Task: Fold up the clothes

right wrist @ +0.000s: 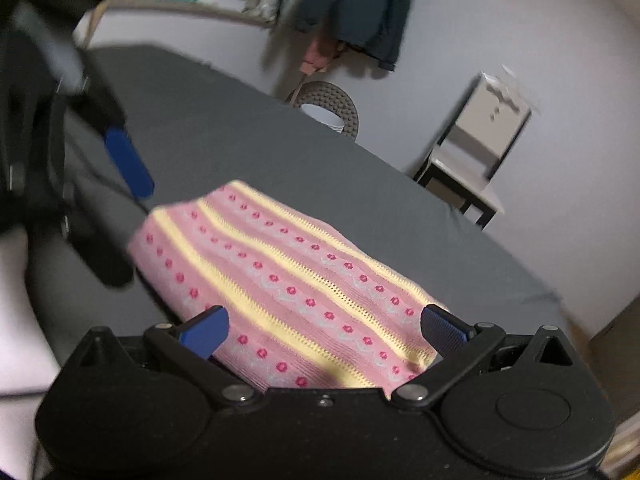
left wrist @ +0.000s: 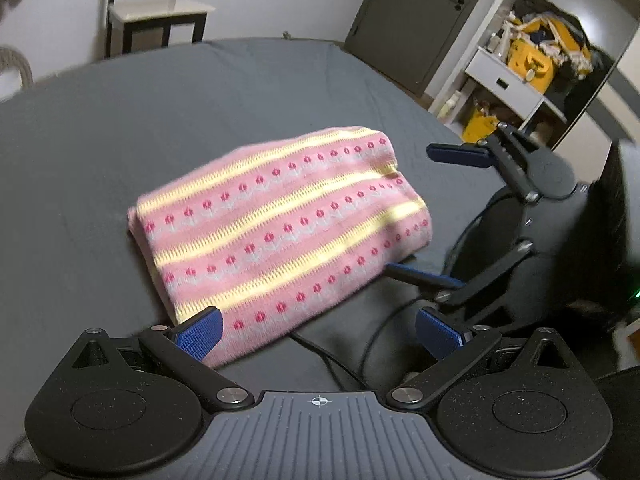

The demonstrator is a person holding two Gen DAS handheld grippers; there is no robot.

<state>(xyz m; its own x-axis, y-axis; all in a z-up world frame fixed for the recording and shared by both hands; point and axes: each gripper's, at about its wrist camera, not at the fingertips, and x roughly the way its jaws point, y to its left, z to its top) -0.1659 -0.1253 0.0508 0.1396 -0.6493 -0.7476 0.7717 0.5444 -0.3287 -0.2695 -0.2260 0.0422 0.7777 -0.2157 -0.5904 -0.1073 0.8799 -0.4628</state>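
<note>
Pink folded sweater (left wrist: 276, 228) on bed (left wrist: 120, 128); left hand-held gripper (left wrist: 318, 334), right hand-held gripper (right wrist: 324, 328) wide apart, empty.

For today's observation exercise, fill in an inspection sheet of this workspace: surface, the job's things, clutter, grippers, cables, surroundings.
Surface: dark grey sheet-covered bed, smooth.
Job's things: pink knitted garment with yellow stripes and red flowers, folded into a compact rectangle.
Clutter: nothing seen.
Grippers: left gripper open, empty, at the garment's near edge; right gripper open, empty, over its other end.
Cables: black cables on the bed beside the garment.
Surroundings: dark-framed chair, shelf with yellow items, grey door.
</note>
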